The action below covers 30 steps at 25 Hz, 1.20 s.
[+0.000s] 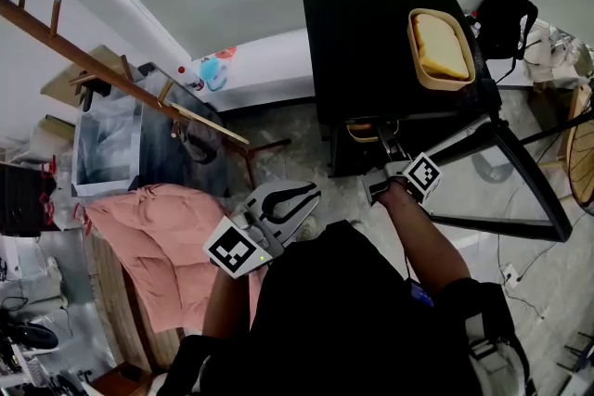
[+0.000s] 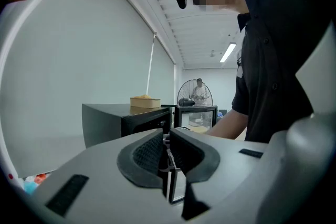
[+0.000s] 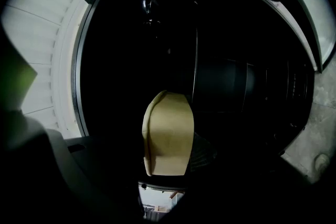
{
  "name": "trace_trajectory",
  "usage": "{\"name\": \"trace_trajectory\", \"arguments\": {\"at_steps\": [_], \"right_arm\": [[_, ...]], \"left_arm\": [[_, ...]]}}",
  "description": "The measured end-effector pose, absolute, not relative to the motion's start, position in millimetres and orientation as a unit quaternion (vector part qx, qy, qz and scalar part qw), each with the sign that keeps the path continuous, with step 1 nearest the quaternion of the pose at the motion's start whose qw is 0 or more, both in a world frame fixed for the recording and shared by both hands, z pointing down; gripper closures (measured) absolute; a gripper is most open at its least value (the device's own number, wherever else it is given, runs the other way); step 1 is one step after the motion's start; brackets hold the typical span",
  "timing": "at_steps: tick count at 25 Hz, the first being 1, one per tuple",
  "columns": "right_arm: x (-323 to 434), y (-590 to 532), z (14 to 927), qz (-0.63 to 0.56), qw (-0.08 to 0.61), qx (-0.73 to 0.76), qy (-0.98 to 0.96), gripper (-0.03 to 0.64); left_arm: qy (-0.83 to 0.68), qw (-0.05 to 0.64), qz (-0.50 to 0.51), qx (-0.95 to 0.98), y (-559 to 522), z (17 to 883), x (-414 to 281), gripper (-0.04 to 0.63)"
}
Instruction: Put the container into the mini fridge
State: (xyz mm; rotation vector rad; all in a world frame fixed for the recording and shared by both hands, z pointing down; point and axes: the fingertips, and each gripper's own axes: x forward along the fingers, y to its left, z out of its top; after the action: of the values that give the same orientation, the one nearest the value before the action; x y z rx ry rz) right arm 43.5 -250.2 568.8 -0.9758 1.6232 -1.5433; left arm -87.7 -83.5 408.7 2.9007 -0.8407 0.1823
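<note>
A black mini fridge (image 1: 371, 42) stands on the floor with its glass door (image 1: 506, 185) swung open to the right. My right gripper (image 1: 382, 136) reaches into the fridge opening, shut on a tan container (image 1: 369, 131). In the right gripper view that container (image 3: 168, 134) sits between the dark jaws, with the unlit fridge interior (image 3: 236, 60) behind it. A second tan container (image 1: 439, 46) with yellow contents rests on top of the fridge (image 2: 105, 118), also seen in the left gripper view (image 2: 145, 102). My left gripper (image 1: 302, 195) hangs back to the left of the fridge, shut and empty (image 2: 167, 147).
A pink cloth (image 1: 158, 236) lies on the floor at the left. A wooden rack (image 1: 121, 79) slants above it, with bottles (image 1: 212, 70) by the wall. A black bag (image 1: 506, 19) sits behind the fridge. A fan (image 2: 191, 96) and a distant person stand beyond the fridge.
</note>
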Motion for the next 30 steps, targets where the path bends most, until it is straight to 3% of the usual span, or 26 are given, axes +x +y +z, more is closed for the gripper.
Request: {"name": "trace_trajectory", "arguments": {"at_steps": [7, 10, 14, 19, 27, 30], "right_arm": [[36, -251, 572, -0.587, 0.324, -0.366, 0.645, 0.389], [34, -247, 570, -0.578, 0.304, -0.362, 0.665, 0.322], [31, -236, 564, -0.547, 0.261, -0.359, 0.709, 0.297], [31, -212, 566, -0.513, 0.191, -0.371, 0.75, 0.296], [52, -203, 569, -0.345, 0.032, -0.484, 0.804, 0.305], [58, -208, 570, -0.292, -0.017, -0.502, 0.814, 0.353]], "left_arm": [[-0.265, 0.075, 0.056, 0.96, -82, 421, -86, 0.546], [-0.26, 0.073, 0.056, 0.961, -83, 422, -85, 0.546], [-0.257, 0.078, 0.05, 0.962, -85, 421, -86, 0.546], [-0.248, 0.084, 0.043, 0.964, -85, 423, -82, 0.546], [-0.24, 0.096, 0.045, 0.965, -88, 429, -81, 0.546], [-0.238, 0.099, 0.042, 0.965, -90, 430, -80, 0.546]]}}
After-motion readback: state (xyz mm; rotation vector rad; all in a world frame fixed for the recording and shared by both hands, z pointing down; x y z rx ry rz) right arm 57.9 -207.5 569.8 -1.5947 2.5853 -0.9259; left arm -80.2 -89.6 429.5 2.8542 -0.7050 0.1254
